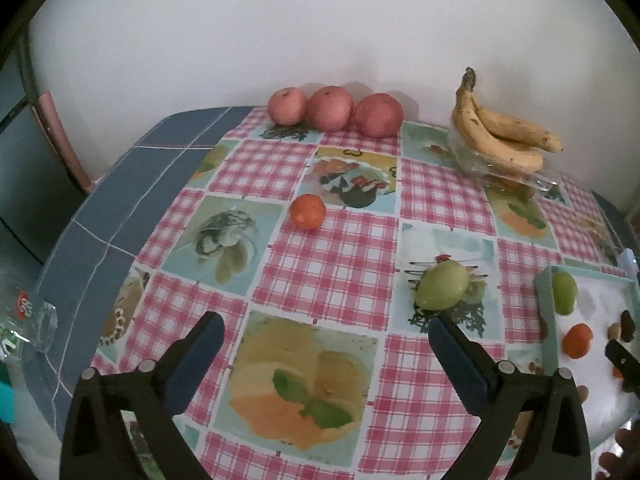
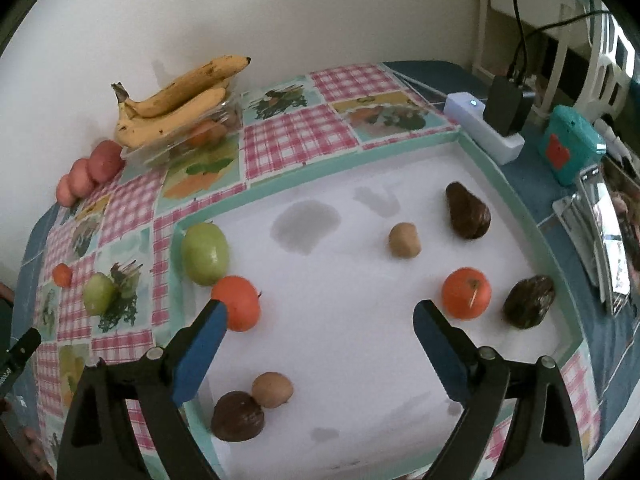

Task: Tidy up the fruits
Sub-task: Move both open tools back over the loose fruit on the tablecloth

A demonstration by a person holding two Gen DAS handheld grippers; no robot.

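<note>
My left gripper (image 1: 325, 322) hangs open and empty above the checked tablecloth. A green fruit (image 1: 442, 284) lies just beyond its right finger, an orange fruit (image 1: 307, 211) farther back. Three red apples (image 1: 328, 108) line the wall, and bananas (image 1: 500, 132) rest on a clear box. My right gripper (image 2: 320, 308) stands open and empty over the white tray (image 2: 320, 168). In the tray lie a green fruit (image 2: 205, 253), two orange fruits (image 2: 237, 307) (image 2: 466, 293), two kiwis (image 2: 405, 240) (image 2: 272, 390) and three dark avocados (image 2: 467, 212) (image 2: 529, 301) (image 2: 237, 416).
A white power strip (image 2: 484, 128) with a black plug and a teal box (image 2: 570, 150) sit past the tray's right corner. A glass (image 1: 28, 328) lies at the table's left edge. A wall closes off the back of the table.
</note>
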